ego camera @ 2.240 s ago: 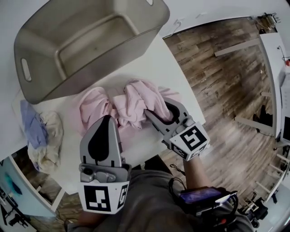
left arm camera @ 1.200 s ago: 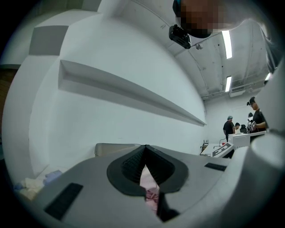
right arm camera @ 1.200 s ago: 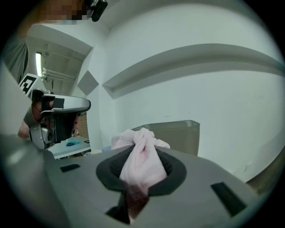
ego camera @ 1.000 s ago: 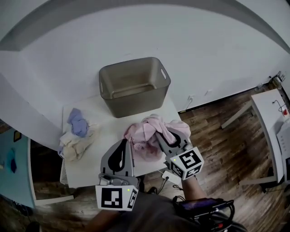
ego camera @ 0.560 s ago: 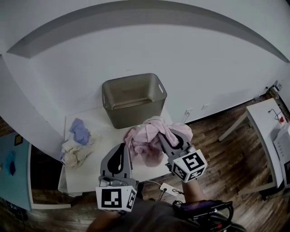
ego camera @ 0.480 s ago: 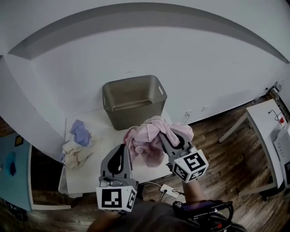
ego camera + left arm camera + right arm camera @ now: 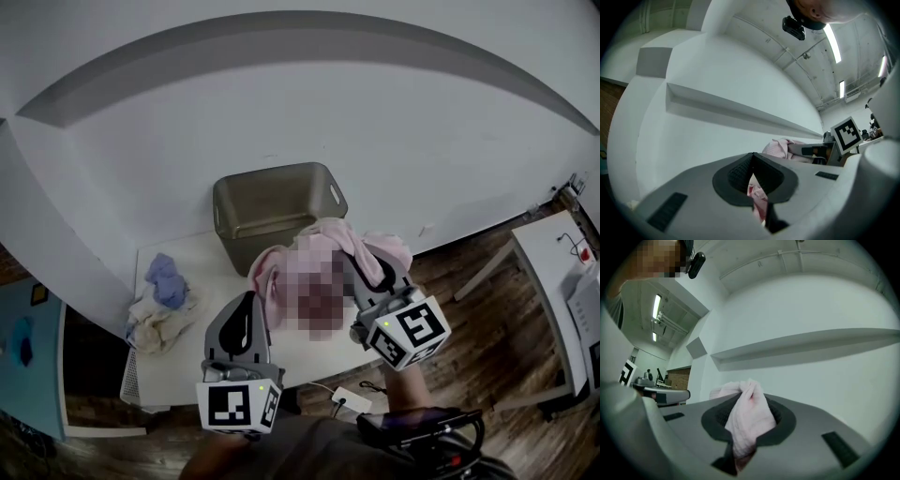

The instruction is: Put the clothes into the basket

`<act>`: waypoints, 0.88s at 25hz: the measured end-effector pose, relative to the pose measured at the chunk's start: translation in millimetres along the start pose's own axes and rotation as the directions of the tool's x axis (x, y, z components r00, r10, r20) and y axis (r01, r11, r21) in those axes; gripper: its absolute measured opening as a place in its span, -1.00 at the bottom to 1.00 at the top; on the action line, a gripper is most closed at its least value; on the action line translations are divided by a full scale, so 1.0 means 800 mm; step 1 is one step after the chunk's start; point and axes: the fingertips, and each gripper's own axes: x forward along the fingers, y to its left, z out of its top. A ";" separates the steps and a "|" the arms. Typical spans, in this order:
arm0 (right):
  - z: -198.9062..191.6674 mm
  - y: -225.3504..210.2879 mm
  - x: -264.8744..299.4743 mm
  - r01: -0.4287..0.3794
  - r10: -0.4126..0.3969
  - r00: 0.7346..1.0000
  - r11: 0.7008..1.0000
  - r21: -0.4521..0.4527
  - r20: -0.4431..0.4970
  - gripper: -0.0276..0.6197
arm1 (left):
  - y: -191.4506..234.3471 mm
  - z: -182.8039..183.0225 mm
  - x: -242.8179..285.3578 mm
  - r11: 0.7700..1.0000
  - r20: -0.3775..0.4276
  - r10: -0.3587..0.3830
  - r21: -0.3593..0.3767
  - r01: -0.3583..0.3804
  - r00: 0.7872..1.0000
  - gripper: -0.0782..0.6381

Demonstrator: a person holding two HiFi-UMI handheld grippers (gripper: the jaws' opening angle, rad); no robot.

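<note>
— How is the right gripper [image 7: 366, 272] set?
— It is closed nearly all the way on a bunch of the pink garment [image 7: 330, 228]. The cloth is squeezed between the jaws and spills out over their tips.
— And the left gripper [image 7: 248, 300]?
— Its jaw tips are brought together, and a fold of the same pink cloth is caught in the gap just behind them.
— Where is the garment found?
— It is held up between the two grippers, at the near side of the basket [image 7: 239, 244]. Its top edge is seen against the basket's near wall, with the right part raised higher than the left.
— Is anything else seen?
— A pile [image 7: 161, 305] of blue and cream clothes is left at the far-left part of the table [image 7: 178, 361], well apart from both grippers.
</note>
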 end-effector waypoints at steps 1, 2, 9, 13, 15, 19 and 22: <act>0.007 -0.002 0.005 -0.003 0.003 1.000 1.000 -0.003 0.011 -0.70 | 0.004 0.001 0.005 1.000 0.003 0.004 0.001 -0.004 1.000 -0.76; 0.014 -0.004 0.011 -0.007 0.007 1.000 1.000 -0.007 0.023 -0.70 | 0.008 0.002 0.011 1.000 0.007 0.008 0.002 -0.008 1.000 -0.76; 0.060 -0.023 0.056 -0.002 0.004 0.996 1.000 -0.030 0.093 -0.70 | 0.038 0.013 0.051 1.000 0.017 0.017 0.013 -0.018 1.000 -0.76; 0.082 -0.032 0.087 0.012 -0.006 0.992 0.999 -0.045 0.127 -0.70 | 0.063 0.023 0.066 0.999 0.028 0.033 0.018 -0.034 0.999 -0.76; 0.096 -0.036 0.103 0.019 -0.010 0.988 0.998 -0.057 0.152 -0.70 | 0.077 0.029 0.075 0.999 0.038 0.042 0.018 -0.043 0.998 -0.76; 0.128 -0.045 0.130 0.035 -0.018 0.975 0.996 -0.076 0.221 -0.70 | 0.103 0.037 0.090 0.998 0.051 0.064 0.026 -0.065 0.997 -0.76; 0.135 -0.045 0.163 0.052 -0.027 0.966 0.995 -0.088 0.258 -0.70 | 0.141 0.025 0.100 0.996 0.042 0.091 0.020 -0.092 0.995 -0.76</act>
